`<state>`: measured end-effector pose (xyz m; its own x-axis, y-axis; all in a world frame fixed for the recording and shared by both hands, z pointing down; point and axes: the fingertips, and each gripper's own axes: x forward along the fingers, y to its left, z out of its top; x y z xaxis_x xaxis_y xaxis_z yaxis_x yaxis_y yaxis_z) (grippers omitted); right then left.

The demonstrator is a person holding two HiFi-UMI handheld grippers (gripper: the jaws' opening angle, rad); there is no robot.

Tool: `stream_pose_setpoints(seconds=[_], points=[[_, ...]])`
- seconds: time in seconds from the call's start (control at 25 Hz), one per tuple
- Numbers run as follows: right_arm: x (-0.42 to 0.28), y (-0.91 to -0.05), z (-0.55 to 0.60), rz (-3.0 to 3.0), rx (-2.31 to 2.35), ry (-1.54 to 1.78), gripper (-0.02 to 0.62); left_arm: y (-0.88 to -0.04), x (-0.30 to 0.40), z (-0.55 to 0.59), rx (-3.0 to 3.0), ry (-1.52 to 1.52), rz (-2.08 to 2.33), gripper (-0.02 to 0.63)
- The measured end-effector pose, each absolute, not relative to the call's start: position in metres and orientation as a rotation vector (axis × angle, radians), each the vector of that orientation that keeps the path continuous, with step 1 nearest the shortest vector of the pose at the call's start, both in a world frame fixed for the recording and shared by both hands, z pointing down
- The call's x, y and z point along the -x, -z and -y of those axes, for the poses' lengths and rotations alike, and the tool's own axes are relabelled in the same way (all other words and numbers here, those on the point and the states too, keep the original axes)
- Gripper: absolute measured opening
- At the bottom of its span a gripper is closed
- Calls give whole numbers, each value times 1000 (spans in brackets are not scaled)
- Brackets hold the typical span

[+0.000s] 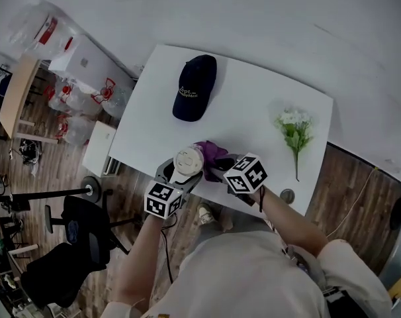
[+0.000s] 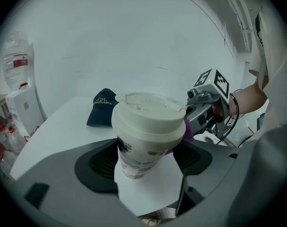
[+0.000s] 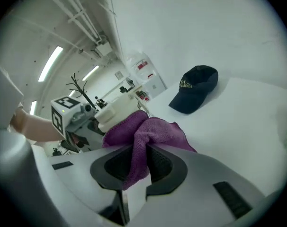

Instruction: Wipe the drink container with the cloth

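Note:
A white paper cup with a cream lid [image 2: 148,126] is the drink container [image 1: 188,160]; my left gripper [image 2: 150,162] is shut on its body and holds it above the table's near edge. A purple cloth [image 3: 143,136] hangs pinched in my right gripper [image 3: 139,167], which is shut on it. In the head view the cloth [image 1: 212,154] presses against the cup's right side, between the left gripper [image 1: 177,175] and the right gripper [image 1: 222,169]. The right gripper view shows the cup [image 3: 116,113] just behind the cloth.
On the white table [image 1: 253,111] lie a dark blue cap [image 1: 194,87] at the back and a bunch of white flowers [image 1: 295,132] on the right. A black office chair [image 1: 75,244] stands on the wooden floor to the left. Shelves with bottles [image 1: 81,91] sit beyond.

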<state>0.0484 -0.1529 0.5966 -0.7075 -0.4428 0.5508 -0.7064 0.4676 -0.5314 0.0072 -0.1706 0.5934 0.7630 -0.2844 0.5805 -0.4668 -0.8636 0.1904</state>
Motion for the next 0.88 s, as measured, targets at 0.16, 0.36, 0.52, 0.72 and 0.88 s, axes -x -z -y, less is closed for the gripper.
stream_pose_setpoints(seconds=[0.16, 0.36, 0.52, 0.72, 0.88], points=[[-63, -567, 152, 2417, -1057, -1104, 97, -599, -6, 162, -2538, -778, 635, 373], [-78, -526, 155, 2445, -1140, -1005, 97, -594, 3, 145, -2517, -764, 651, 374], [-83, -486, 159, 2487, -1198, -903, 97, -566, 19, 143, -2525, -694, 720, 373], [-82, -431, 164, 2558, -1257, -761, 97, -514, 40, 161, -2607, -606, 866, 368], [-71, -379, 167, 2637, -1276, -634, 97, -471, 56, 178, -2668, -534, 951, 308]])
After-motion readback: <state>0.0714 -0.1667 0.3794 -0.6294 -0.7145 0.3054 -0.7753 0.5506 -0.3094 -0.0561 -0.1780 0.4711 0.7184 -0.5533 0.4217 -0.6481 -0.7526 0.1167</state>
